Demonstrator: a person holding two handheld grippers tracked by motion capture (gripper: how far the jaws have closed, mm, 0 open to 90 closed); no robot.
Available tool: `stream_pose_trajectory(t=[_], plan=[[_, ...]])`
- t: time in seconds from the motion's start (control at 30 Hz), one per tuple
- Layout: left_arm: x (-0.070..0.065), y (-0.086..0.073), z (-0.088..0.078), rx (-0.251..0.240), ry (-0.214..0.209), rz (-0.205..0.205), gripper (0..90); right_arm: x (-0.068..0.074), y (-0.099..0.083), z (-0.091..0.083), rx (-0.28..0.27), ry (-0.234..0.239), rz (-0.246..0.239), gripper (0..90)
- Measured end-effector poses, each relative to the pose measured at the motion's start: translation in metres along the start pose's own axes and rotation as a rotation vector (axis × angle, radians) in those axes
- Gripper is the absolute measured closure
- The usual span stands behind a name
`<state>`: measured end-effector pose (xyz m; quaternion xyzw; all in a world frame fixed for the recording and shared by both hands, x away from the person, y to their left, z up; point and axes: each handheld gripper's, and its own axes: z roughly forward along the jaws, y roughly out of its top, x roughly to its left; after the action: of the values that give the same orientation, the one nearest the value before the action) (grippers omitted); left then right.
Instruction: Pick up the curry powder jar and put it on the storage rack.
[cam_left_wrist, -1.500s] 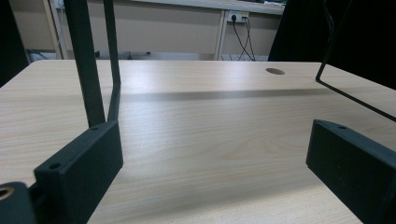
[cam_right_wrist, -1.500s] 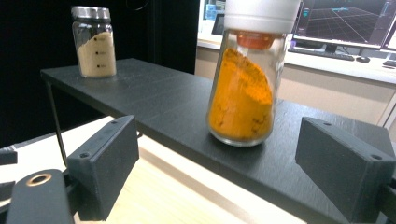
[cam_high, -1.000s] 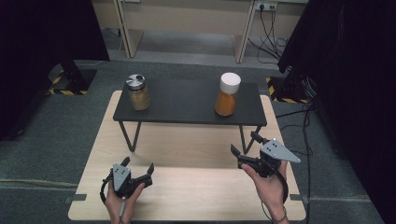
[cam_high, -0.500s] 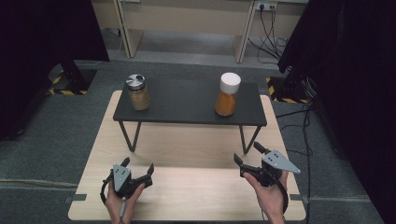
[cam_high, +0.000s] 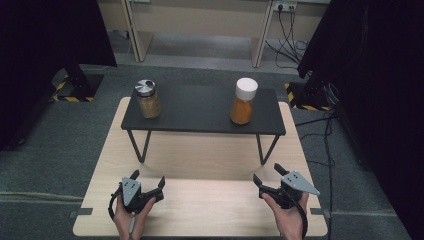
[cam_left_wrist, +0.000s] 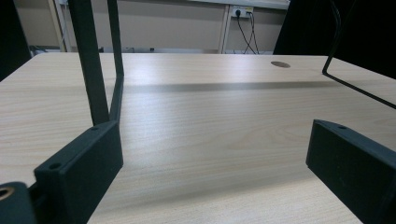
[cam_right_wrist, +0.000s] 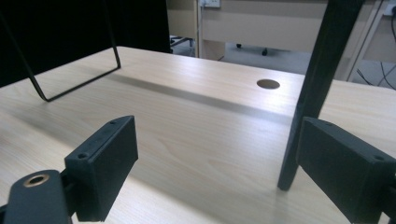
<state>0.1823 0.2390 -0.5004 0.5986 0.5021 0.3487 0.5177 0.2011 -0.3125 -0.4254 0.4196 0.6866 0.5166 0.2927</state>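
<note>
A glass jar with a metal lid (cam_high: 148, 99) holds pale brown powder and stands at the left end of the black raised shelf (cam_high: 200, 112). An orange-filled jar with a white cap (cam_high: 243, 101) stands toward the shelf's right end. My left gripper (cam_high: 148, 179) rests low at the wooden table's (cam_high: 210, 160) front left, open, nothing between its jaws (cam_left_wrist: 215, 154). My right gripper (cam_high: 267, 174) sits at the front right, open and empty (cam_right_wrist: 215, 163). Both point toward the shelf.
The shelf stands on thin black wire legs (cam_high: 137, 145) (cam_right_wrist: 317, 84) just ahead of each gripper. A round cable hole (cam_right_wrist: 268, 84) is in the tabletop. Dark curtains flank the table; desks and cables stand behind on the grey carpet.
My right gripper has come down and toward the table's front edge. The left gripper and both jars have stayed put.
</note>
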Motion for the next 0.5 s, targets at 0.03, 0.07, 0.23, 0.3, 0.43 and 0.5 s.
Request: stream_pose_trajectory(t=[0.03,0.07,0.23,0.3,0.43,0.5], plan=[[0.000,0.000,0.000,0.000,0.001,0.000,2.9,0.000,-0.001,0.000,0.003,-0.005,-0.001,12.7],[0.000,0.000,0.000,0.000,0.001,0.000,2.9,0.000,-0.001,0.000,0.003,-0.005,-0.001,12.7],[0.000,-0.001,0.000,0.000,0.004,0.001,2.9,0.000,-0.008,-0.002,0.018,-0.032,0.001,12.7],[0.000,-0.001,0.000,0.001,0.004,0.002,2.9,-0.001,-0.010,-0.003,0.025,-0.042,0.001,12.7],[0.000,-0.002,0.000,0.003,0.004,0.000,2.9,-0.003,-0.015,-0.004,0.036,-0.064,0.009,12.7],[0.000,-0.002,0.000,0.005,0.004,0.003,2.9,-0.004,-0.017,-0.005,0.042,-0.079,0.010,12.7]])
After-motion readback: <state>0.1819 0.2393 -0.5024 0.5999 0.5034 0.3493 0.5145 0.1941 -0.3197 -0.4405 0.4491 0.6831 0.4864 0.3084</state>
